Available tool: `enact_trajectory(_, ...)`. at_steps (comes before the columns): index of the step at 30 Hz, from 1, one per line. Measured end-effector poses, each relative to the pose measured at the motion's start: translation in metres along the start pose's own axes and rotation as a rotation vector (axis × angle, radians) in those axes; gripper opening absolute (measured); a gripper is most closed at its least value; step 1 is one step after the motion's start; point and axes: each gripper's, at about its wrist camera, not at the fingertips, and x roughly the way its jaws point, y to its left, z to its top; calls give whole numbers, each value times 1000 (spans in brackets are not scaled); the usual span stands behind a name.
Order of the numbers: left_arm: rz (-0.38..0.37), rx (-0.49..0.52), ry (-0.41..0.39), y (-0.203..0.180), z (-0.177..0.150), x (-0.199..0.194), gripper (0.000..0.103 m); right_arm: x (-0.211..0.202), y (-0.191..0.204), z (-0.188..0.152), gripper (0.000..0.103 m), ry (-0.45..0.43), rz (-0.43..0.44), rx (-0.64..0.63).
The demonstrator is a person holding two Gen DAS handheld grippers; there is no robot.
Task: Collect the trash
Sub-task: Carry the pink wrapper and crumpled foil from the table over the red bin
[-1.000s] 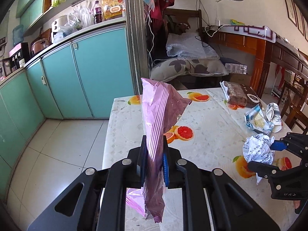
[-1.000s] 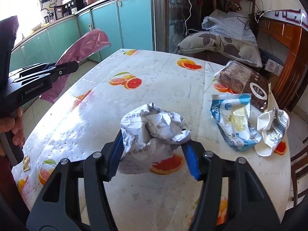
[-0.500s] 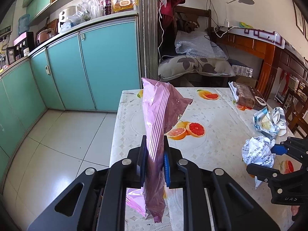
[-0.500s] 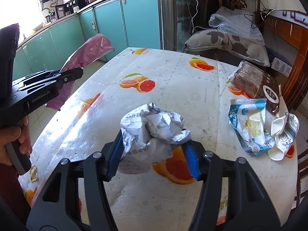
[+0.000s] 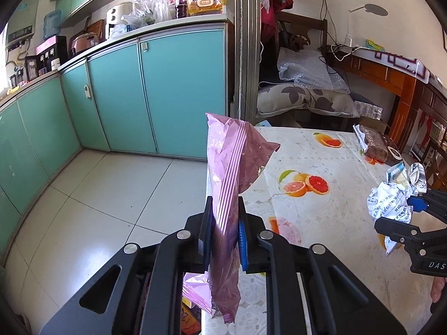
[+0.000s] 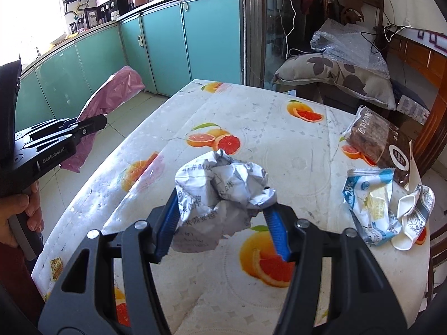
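Observation:
My left gripper is shut on a pink plastic bag and holds it upright at the table's left edge, over the floor. The bag also shows in the right wrist view beside the left gripper. My right gripper is shut on a crumpled white printed wrapper and holds it above the table. It shows in the left wrist view with the wrapper.
On the fruit-print tablecloth lie a brown snack bag, a blue-white wrapper and a crushed white cup at the right. Teal cabinets stand beyond a tiled floor. A chair with pillows stands behind.
Both grippers have moved left, toward the table's left edge, each keeping its hold. The left view now looks more over the floor.

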Motion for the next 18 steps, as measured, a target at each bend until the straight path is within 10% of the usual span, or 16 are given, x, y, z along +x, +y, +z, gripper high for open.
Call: enact_trajectory(18, 12, -60, -2, 38, -14, -12, 14, -36, 44, 14, 56, -133, -3, -16)
